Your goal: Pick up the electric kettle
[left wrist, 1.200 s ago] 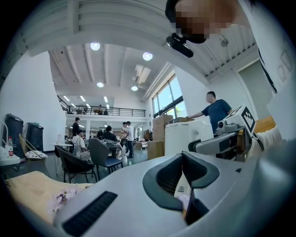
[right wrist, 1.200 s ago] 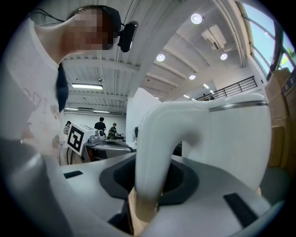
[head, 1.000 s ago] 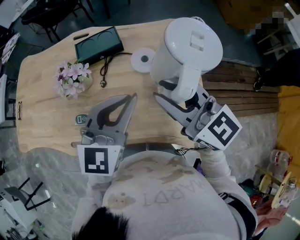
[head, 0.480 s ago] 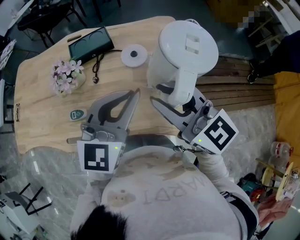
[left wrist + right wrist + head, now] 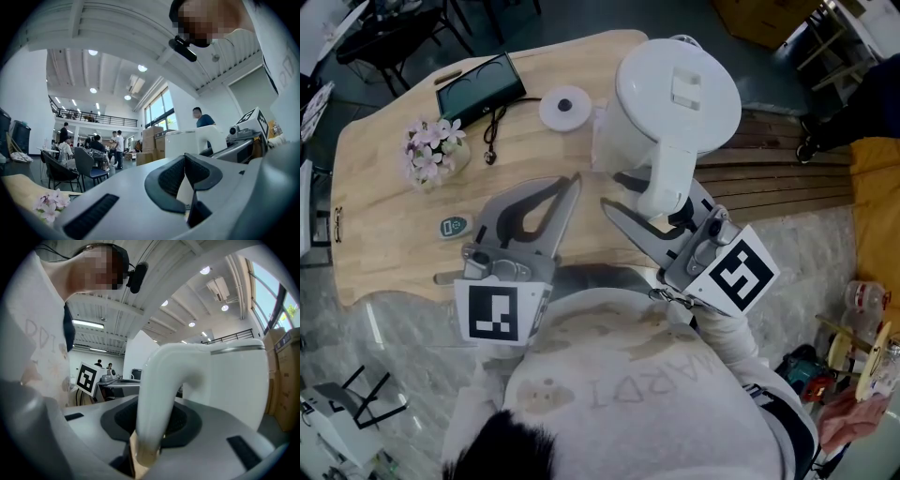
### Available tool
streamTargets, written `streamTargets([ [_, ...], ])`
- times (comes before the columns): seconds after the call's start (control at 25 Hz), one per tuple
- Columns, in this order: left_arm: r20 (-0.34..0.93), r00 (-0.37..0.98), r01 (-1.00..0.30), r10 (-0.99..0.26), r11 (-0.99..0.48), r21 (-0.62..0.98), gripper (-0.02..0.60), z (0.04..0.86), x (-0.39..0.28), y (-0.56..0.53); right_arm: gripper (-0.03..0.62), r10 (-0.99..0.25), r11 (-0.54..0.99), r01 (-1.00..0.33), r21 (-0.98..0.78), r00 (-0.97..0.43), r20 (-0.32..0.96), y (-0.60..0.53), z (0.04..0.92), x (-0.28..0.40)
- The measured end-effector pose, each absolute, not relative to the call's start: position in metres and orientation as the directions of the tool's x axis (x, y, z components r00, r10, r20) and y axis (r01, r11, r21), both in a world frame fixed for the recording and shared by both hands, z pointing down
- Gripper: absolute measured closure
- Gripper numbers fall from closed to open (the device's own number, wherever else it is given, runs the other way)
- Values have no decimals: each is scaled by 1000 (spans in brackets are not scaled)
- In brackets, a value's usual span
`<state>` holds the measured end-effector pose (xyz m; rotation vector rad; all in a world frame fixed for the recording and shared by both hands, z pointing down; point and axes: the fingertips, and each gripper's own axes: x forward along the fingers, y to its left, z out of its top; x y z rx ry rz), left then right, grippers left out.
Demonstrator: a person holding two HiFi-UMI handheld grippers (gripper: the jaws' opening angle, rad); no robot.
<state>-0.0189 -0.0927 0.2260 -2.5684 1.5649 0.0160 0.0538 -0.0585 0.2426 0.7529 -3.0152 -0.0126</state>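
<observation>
The white electric kettle (image 5: 675,94) hangs above the wooden table (image 5: 384,216), seen from above with its lid up. My right gripper (image 5: 649,192) is shut on the kettle's curved white handle (image 5: 666,178). In the right gripper view the handle (image 5: 159,394) runs down between the jaws, and the kettle body (image 5: 234,380) fills the right side. My left gripper (image 5: 567,187) is shut and holds nothing. It hovers over the table's near edge, left of the kettle. In the left gripper view the kettle (image 5: 187,140) shows beyond the closed left gripper (image 5: 192,187).
The kettle's round white base (image 5: 563,108) lies on the table behind the kettle, its cord trailing left. A black case (image 5: 478,86) sits at the far edge, a small pot of pink flowers (image 5: 427,155) at the left, and a small teal item (image 5: 454,226) nearer me. A slatted wooden bench (image 5: 787,178) stands to the right.
The kettle stays in my right gripper and has shifted slightly right, away from its base. The left gripper has barely moved.
</observation>
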Motion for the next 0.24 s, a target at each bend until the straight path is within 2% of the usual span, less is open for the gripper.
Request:
streamTargets([
  [0.24, -79, 461, -885, -884, -451, -116, 581, 229, -19, -99, 484, -467, 884, -466, 21, -884, 20, -63, 244, 54],
])
